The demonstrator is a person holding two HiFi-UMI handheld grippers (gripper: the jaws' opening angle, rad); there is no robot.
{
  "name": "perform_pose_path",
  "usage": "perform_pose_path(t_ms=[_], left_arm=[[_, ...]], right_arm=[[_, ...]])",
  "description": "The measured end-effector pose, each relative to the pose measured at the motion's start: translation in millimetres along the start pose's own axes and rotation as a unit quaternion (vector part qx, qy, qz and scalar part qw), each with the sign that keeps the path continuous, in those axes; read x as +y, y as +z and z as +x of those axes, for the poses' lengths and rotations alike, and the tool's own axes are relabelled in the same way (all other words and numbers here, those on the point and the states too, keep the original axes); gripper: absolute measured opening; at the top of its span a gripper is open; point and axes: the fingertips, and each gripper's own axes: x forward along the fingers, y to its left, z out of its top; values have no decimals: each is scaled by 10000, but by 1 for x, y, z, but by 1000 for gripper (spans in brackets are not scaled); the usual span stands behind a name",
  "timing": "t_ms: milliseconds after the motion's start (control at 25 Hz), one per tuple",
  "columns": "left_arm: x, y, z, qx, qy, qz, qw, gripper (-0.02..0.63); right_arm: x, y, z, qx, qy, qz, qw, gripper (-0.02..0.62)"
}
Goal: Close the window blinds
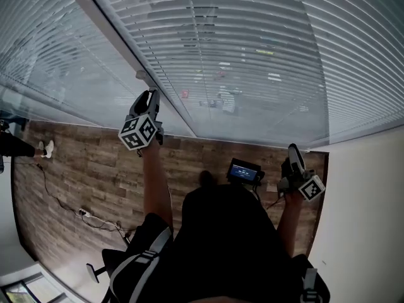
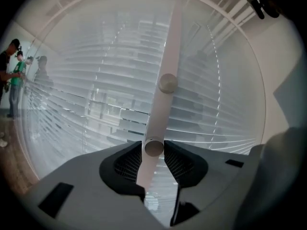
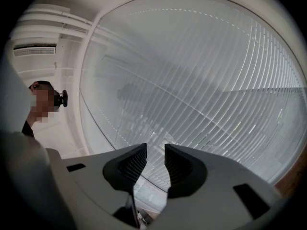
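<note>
We've got the left gripper (image 2: 153,150) clamped on the wand (image 2: 165,71) of the blinds (image 1: 252,55), rod running straight up from its grip. The right gripper (image 3: 155,159) sits well off right, jaws apart, empty.

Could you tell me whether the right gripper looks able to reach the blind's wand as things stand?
Probably yes: the right gripper is empty, jaws apart, and nothing visible blocks the way, though the left gripper clamps the wand at its lower end.

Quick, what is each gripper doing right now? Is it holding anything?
The left hand-held gripper is closed on the white blind rod.
The right hand-held gripper is open, holding nothing.
</note>
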Motion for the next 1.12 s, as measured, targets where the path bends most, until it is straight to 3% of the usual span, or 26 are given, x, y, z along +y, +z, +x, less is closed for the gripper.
perform_pose_path(t_ms=[160, 520, 680, 840, 1120], left_arm=[[-2, -6, -25, -136, 111, -328, 9993, 140], [-39, -38, -116, -187, -281, -1188, 9923, 140], [-71, -49, -145, -177, -773, -1724, 9818, 140], [-85, -49, -165, -425, -1254, -2138, 9679, 138], [-115, -50, -208, -584, -2516, -2077, 9435, 138]], right_arm=[[1, 5, 3, 130, 75, 79, 9999, 123], [0, -20, 14, 766, 287, 769, 9937, 123], [-6, -25, 15, 1111, 291, 561, 9918, 123], [11, -21, 10, 948, 405, 491, 9935, 123], [69, -59, -35, 687, 401, 214, 9966, 123]])
